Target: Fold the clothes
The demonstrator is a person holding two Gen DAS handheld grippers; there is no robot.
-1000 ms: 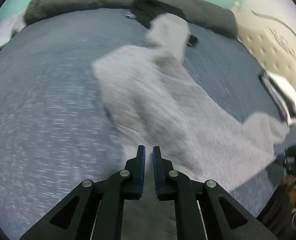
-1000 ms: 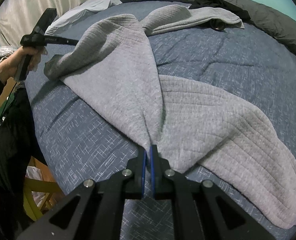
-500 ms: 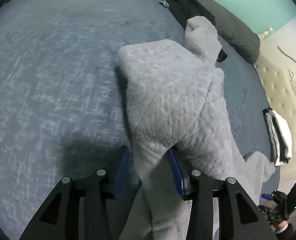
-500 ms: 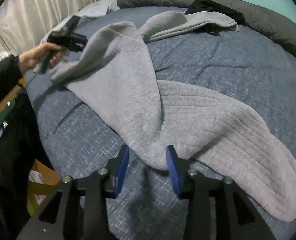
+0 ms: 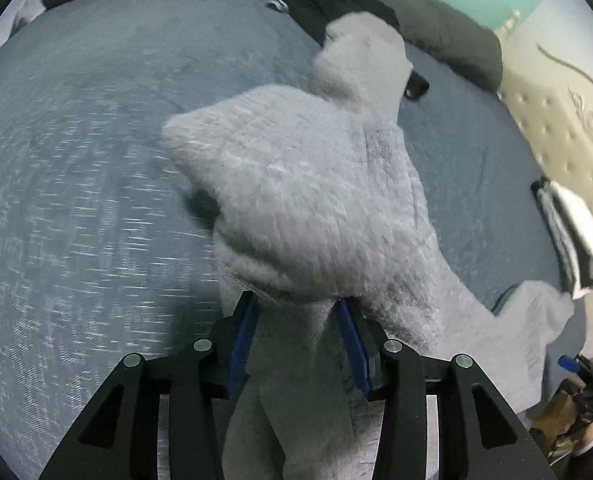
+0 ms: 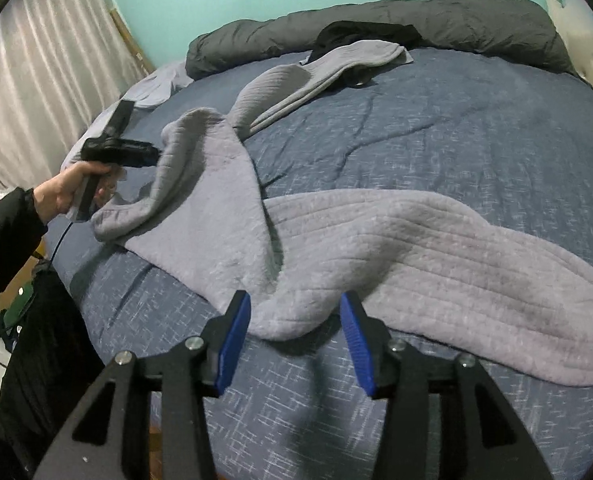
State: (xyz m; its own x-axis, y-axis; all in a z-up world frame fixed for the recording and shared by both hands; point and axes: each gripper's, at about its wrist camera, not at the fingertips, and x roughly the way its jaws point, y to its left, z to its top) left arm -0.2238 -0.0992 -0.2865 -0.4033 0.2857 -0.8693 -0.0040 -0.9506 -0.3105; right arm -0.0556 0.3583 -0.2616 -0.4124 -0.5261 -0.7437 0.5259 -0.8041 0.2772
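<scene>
A wide bed under a dark blue quilt (image 6: 476, 128) fills both views, with a teal wall behind, pale curtains to one side and a rolled dark duvet (image 6: 376, 24) along the far edge. On the quilt lies the grey fleece garment (image 6: 436, 248), ribbed and thick, spread in long limp lobes; one part runs off toward the duvet, another is bunched near the bed's edge.

The left gripper (image 5: 298, 340) has its blue pads standing apart with a fold of the fleece lying loosely between them; the cloth sags past the pads, so I judge it is not pinched. The right gripper (image 6: 296, 344) is likewise parted, its pads either side of the near hem without touching it (the hem rests on the quilt).

The fabric looks soft, fairly light and floppy: it will drape, stretch and drag rather than hold a shape, though the nap should keep it from slipping. Best taken at a hem or corner, pinching one or two layers only, both ends lifted together
</scene>
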